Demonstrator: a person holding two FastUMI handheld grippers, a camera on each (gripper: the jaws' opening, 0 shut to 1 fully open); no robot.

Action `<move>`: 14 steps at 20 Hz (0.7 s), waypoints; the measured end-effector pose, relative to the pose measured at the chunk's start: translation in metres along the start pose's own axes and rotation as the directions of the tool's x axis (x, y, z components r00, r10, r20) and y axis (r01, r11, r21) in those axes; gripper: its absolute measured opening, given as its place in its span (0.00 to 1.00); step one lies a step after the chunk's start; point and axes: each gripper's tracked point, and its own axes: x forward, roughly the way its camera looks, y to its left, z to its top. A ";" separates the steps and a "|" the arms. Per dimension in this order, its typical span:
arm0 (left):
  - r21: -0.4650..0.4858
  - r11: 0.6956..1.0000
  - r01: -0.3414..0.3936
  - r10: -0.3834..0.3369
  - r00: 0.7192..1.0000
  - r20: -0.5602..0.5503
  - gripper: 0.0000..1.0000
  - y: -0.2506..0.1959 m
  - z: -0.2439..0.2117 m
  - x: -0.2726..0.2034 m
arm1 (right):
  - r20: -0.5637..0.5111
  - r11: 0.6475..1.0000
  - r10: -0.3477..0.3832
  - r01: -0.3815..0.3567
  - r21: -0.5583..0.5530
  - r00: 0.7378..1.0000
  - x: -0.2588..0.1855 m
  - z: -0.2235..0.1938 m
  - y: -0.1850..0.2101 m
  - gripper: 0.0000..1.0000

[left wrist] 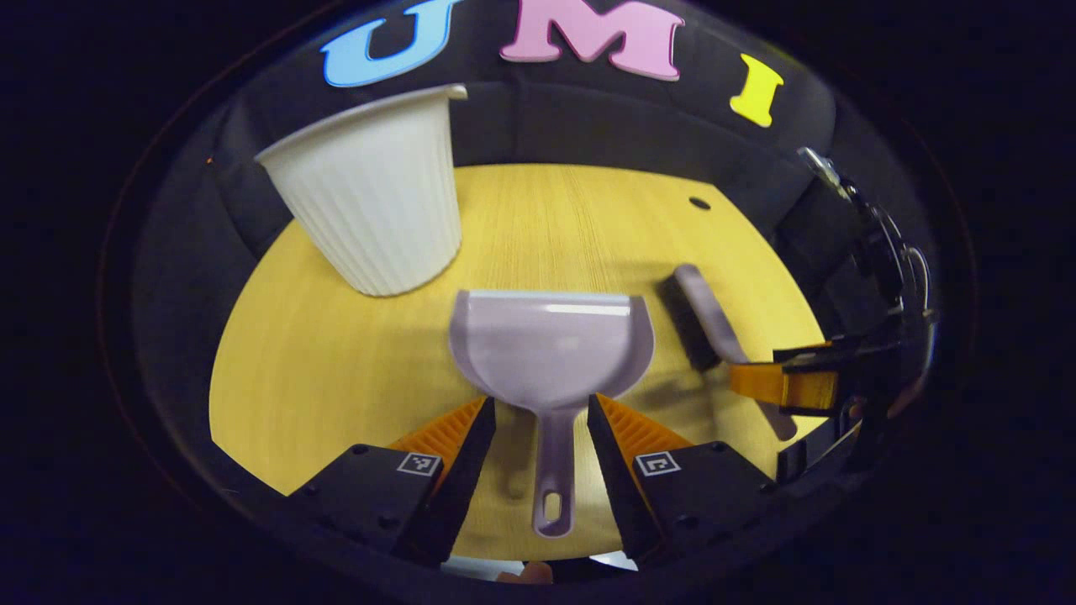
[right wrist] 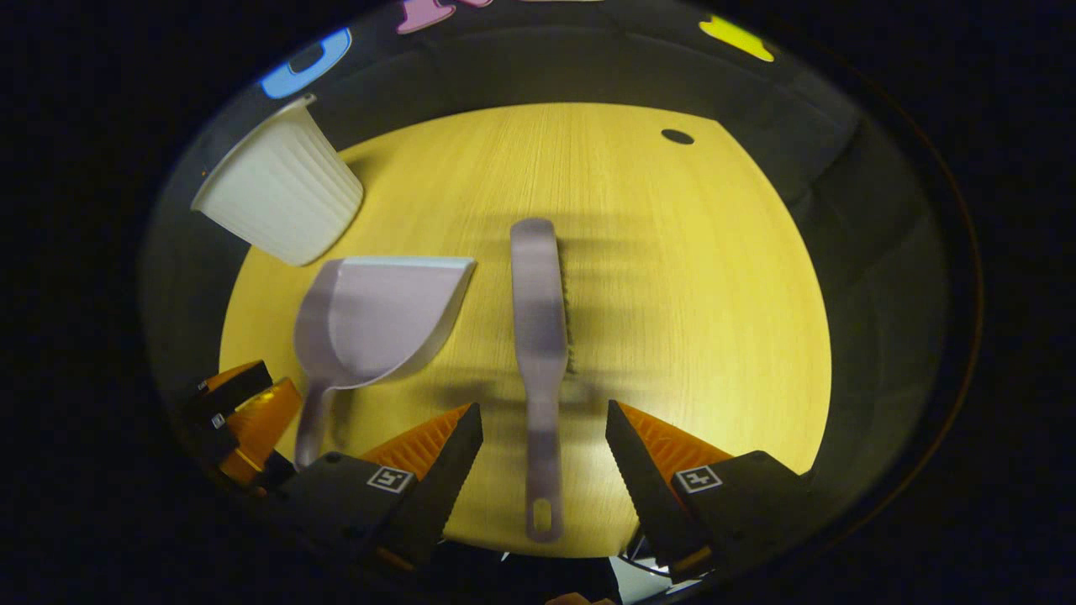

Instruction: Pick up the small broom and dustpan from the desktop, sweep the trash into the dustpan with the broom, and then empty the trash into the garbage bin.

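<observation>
A lilac dustpan (left wrist: 551, 349) lies flat on the yellow wooden desktop (left wrist: 336, 370), handle toward me. My left gripper (left wrist: 540, 416) is open, its fingers on either side of the handle without touching it. To its right lies the small lilac broom (left wrist: 702, 315), dark bristles facing left. In the right gripper view the broom (right wrist: 538, 328) lies lengthwise, and my right gripper (right wrist: 544, 428) stands open with the broom's handle between its fingers. The dustpan (right wrist: 370, 323) sits to the left there. The right gripper (left wrist: 786, 382) also shows at the broom's handle in the left gripper view.
A white ribbed garbage bin (left wrist: 374, 193) stands at the back left of the desktop, also seen in the right gripper view (right wrist: 282, 197). A small dark hole (left wrist: 698, 202) marks the far right of the desktop. The left gripper (right wrist: 239, 407) shows at the lower left.
</observation>
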 end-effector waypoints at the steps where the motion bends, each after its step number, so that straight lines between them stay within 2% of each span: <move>1: -0.002 1.000 0.014 -0.014 0.994 0.110 0.67 0.002 0.027 -0.026 | 0.062 1.000 0.001 -0.001 0.007 0.998 -0.022 0.013 0.000 0.97; 3: 0.037 0.999 0.018 -0.029 0.946 0.323 0.67 0.004 0.076 -0.081 | 0.236 1.000 0.009 -0.012 0.009 0.972 -0.075 0.049 0.011 0.97; 4: 0.054 0.999 -0.005 -0.017 0.912 0.411 0.66 0.006 0.097 -0.107 | 0.358 0.999 0.032 -0.034 0.000 0.933 -0.104 0.072 0.021 0.92; 5: 0.044 0.996 -0.071 0.040 0.865 0.500 0.67 0.013 0.112 -0.132 | 0.505 1.000 0.028 -0.022 -0.018 0.863 -0.135 0.097 0.029 0.97; 6: 0.035 0.992 -0.124 0.080 0.807 0.586 0.72 0.020 0.128 -0.159 | 0.649 1.000 -0.001 0.021 -0.023 0.761 -0.161 0.119 0.028 0.96; 7: 0.031 0.989 -0.146 0.090 0.747 0.658 0.72 0.023 0.147 -0.187 | 0.779 0.998 -0.034 0.063 -0.006 0.625 -0.205 0.141 0.033 0.96; 8: 0.035 0.990 -0.139 0.069 0.676 0.733 0.72 0.016 0.159 -0.208 | 0.875 0.997 -0.046 0.080 0.009 0.482 -0.237 0.153 0.033 0.96; 9: 0.047 0.991 -0.124 0.045 0.650 0.759 0.72 0.007 0.165 -0.223 | 0.934 0.997 -0.038 0.083 0.009 0.354 -0.259 0.161 0.040 0.95; 10: 0.063 0.992 -0.111 0.023 0.642 0.766 0.72 -0.003 0.164 -0.235 | 0.964 0.996 -0.010 0.089 -0.014 0.265 -0.273 0.168 0.054 0.89; 11: 0.073 0.991 -0.114 0.016 0.639 0.769 0.74 -0.008 0.159 -0.239 | 0.971 0.995 0.017 0.096 -0.041 0.239 -0.267 0.165 0.057 0.91; 12: 0.074 0.989 -0.124 0.021 0.630 0.776 0.81 -0.009 0.155 -0.249 | 0.966 0.992 0.052 0.098 -0.079 0.251 -0.277 0.155 0.062 0.91; 13: 0.078 0.989 -0.127 0.019 0.624 0.781 0.82 -0.010 0.155 -0.252 | 0.956 0.988 0.085 0.097 -0.117 0.281 -0.265 0.150 0.069 0.94; 14: 0.079 0.989 -0.125 0.014 0.615 0.789 0.82 -0.009 0.157 -0.256 | 0.948 0.986 0.108 0.090 -0.141 0.300 -0.258 0.148 0.072 0.92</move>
